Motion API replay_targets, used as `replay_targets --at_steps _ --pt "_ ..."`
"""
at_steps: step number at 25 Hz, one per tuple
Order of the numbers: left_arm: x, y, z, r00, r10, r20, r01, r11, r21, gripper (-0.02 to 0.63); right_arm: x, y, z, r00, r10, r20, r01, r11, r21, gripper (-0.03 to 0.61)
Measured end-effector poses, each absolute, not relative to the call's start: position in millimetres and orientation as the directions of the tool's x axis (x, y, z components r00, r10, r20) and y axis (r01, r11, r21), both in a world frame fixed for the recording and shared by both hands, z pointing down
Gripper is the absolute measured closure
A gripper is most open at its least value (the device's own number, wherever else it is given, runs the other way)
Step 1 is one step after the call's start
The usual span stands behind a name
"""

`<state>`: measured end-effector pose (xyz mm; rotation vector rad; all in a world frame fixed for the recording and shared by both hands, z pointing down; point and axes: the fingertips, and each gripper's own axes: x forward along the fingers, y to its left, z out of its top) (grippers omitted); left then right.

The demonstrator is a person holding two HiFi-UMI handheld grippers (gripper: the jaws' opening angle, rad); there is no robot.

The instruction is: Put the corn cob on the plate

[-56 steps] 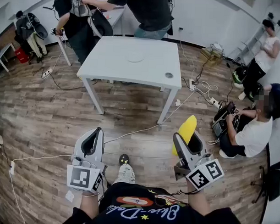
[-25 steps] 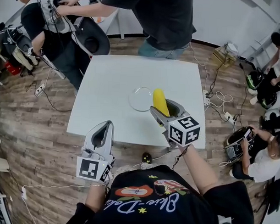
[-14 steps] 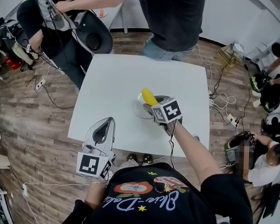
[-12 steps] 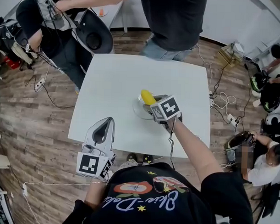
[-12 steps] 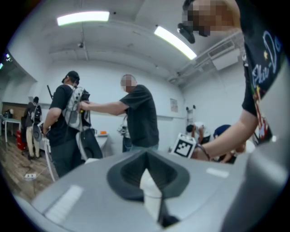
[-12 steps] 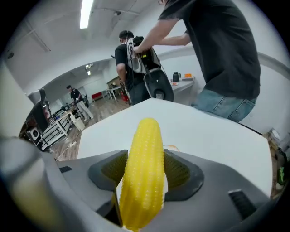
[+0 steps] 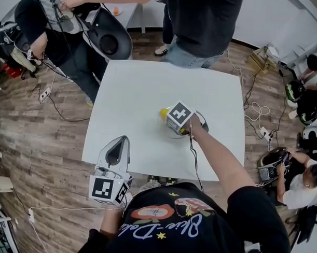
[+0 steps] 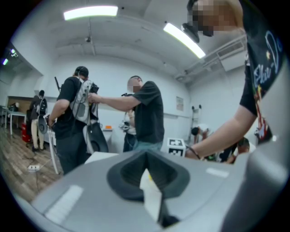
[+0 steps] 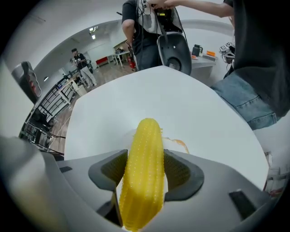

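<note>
Jaws of the right gripper (image 9: 145, 154) are clamped on the corn cob (image 9: 144, 181), one ribbed pad on each flank. They grip it about mid-length, and the rounded tip pokes out ahead! The cob hangs low over the middle of the white worktop (image 7: 134, 91), its tip above the faint rim of the clear plate (image 9: 180, 143). Whether it touches the glass, I can't tell. On the other side, the left gripper (image 8: 146, 158) hangs at the near edge of the worktop, jaws together, nothing between them.

How will it handle? My read: light and stiff, with a bumpy skin that gives the pads some bite. But it's round, so it could well roll on a shallow plate. The mid-length hold looks right, and it wants laying down low and flat.

Now the views. From the head, the marker cube (image 7: 179, 115) covers nearly everything, and only a yellow tip peeks out beside it. The right gripper view gives the grip and the plate's edge. The left gripper view looks across the room at a standing person (image 8: 147, 113) and shows no plate at all.
</note>
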<state>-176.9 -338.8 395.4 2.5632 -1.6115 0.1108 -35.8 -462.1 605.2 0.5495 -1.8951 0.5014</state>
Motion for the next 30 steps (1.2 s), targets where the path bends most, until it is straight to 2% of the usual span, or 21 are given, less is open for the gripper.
replay_targets --at_steps 9,14,17,21,24,27,28,29,30 --pt "-201.8 -341.1 397.4 0.403 -0.906 0.128 -0.915 -0.398 0.060 0.617 -41.3 -460.4 614.6 -0.393 -0.144 0.908 -0.570 0.813 -0.118 0.322" --pt "-202.7 -338.9 397.1 0.397 -0.906 0.146 -0.918 -0.395 0.042 0.617 -42.9 -461.4 604.2 -0.461 -0.221 0.859 -0.561 0.823 -0.089 0.319" --pt "-204.4 -336.4 396.0 0.394 -0.908 0.146 -0.919 -0.393 0.036 0.615 -38.5 -462.4 590.0 -0.485 -0.297 0.823 -0.604 0.794 -0.070 0.311" --pt "-197.8 -342.2 392.2 0.413 -0.901 0.134 -0.910 -0.413 0.028 0.615 -23.1 -467.9 541.7 -0.598 -0.441 0.669 -0.679 0.723 -0.130 0.313" --pt "-185.2 -345.2 388.7 0.442 -0.888 0.125 -0.896 -0.443 0.017 0.616 -7.6 -456.9 488.0 -0.670 -0.563 0.484 -0.709 0.678 -0.194 0.313" --pt "-167.3 -347.0 384.1 0.482 -0.869 0.108 -0.875 -0.484 0.005 0.617 11.7 -434.2 443.8 -0.669 -0.674 0.313 -0.742 0.631 -0.225 0.319" --pt "-161.3 -347.8 382.6 0.497 -0.862 0.100 -0.867 -0.499 0.002 0.615 19.1 -426.3 434.8 -0.645 -0.712 0.277 -0.764 0.608 -0.217 0.367" --pt "-156.0 -348.4 381.1 0.512 -0.854 0.093 -0.858 -0.514 0.000 0.615 25.7 -418.6 429.7 -0.615 -0.746 0.255 -0.789 0.582 -0.199 0.502" --pt "-151.2 -348.8 379.8 0.527 -0.846 0.086 -0.849 -0.529 -0.002 0.615 30.7 -411.0 428.6 -0.587 -0.771 0.247 -0.810 0.560 -0.176 0.540"
